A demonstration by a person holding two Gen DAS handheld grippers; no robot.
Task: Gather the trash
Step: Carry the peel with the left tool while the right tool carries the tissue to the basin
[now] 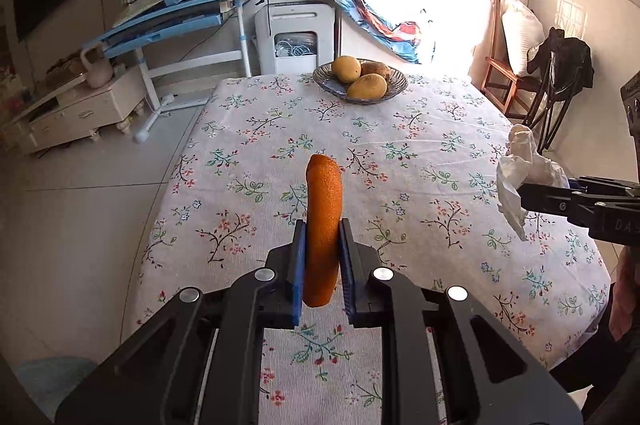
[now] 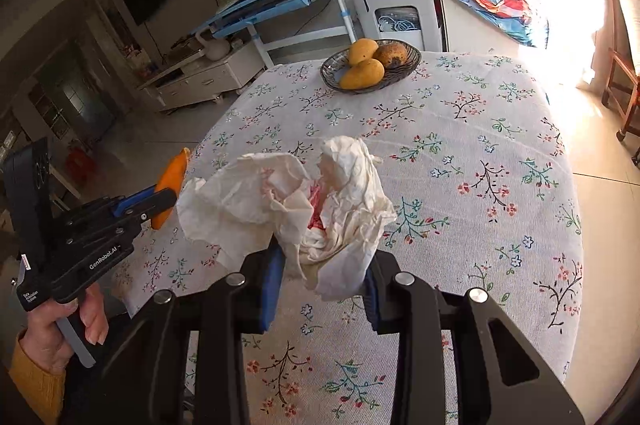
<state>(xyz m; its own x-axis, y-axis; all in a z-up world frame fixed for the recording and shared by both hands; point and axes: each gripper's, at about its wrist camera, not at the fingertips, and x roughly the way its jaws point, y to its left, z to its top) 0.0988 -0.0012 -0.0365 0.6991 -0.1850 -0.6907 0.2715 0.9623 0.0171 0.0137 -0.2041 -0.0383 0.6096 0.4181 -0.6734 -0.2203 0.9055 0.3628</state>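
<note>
Left gripper (image 1: 323, 241) clamping orange peel (image 1: 323, 225), right gripper (image 2: 324, 265) gripping crumpled tissue (image 2: 304, 201) whose red-stained folds show only in the right view, above the floral worktop (image 1: 400, 153)

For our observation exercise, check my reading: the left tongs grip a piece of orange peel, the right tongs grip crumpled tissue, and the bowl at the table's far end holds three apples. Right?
Not quite. The bowl holds three mangoes, as the right wrist view shows. The left tongs do grip orange peel; the right tongs grip crumpled tissue.
</note>
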